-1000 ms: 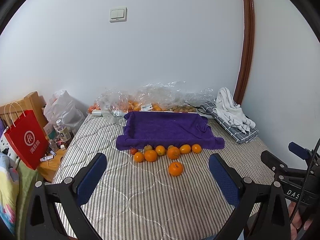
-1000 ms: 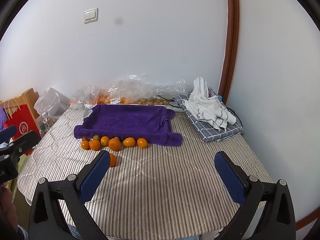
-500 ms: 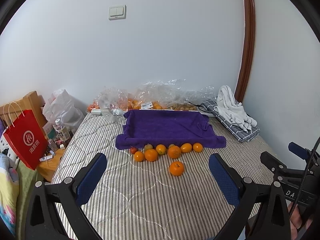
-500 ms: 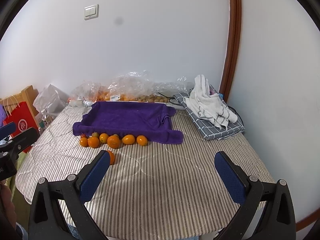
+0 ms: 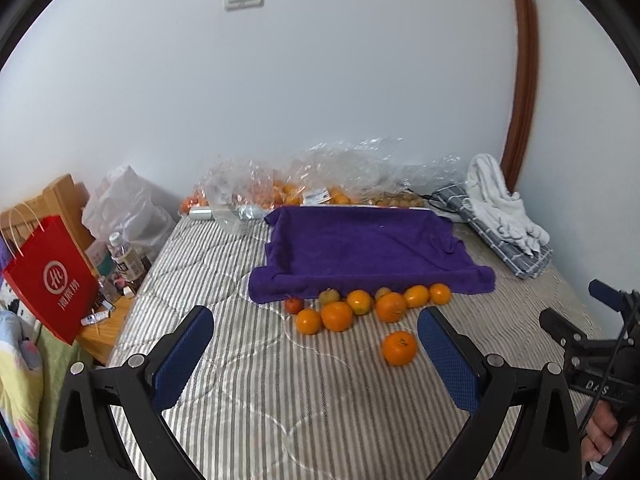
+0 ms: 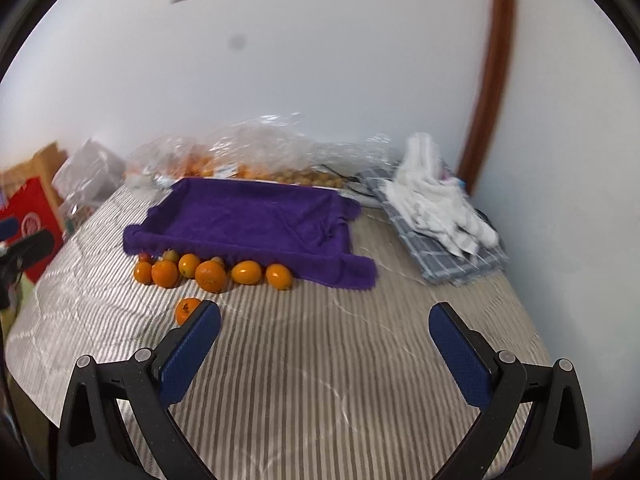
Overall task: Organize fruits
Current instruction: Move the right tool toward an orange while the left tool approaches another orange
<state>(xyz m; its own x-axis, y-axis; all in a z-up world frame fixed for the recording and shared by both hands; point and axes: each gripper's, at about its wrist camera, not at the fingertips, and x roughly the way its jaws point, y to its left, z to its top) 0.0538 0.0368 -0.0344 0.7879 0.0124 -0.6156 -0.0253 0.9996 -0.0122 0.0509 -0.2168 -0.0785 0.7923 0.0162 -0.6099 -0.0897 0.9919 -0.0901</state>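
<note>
Fruits (image 5: 360,308) lie loose on the striped bed (image 5: 260,380) against the purple towel-lined tray (image 5: 360,248), likely their destination, while both hand-held grippers, left (image 5: 312,356) and right (image 6: 324,348), hover spread and empty.

Ten loose fruits lie on the striped quilted bed cover (image 5: 248,380): seven round orange citrus fruits (image 5: 337,315), two dull greenish-brown fruits (image 5: 329,296) and one small red fruit (image 5: 294,305). Six of the orange ones sit in the cluster near the cloth and one lone orange fruit (image 5: 399,348) sits nearer. There is one purple cloth-lined tray (image 5: 360,244), one red paper bag (image 5: 52,280), one white crumpled towel (image 5: 500,204) and one grey checked folded cloth (image 5: 516,256). The clear plastic bags of fruit (image 5: 304,184) at the far edge overlap too much to count. Two grippers show: the left gripper (image 5: 314,314) and the right gripper (image 6: 326,308), each with two blue-padded jaws.
</note>
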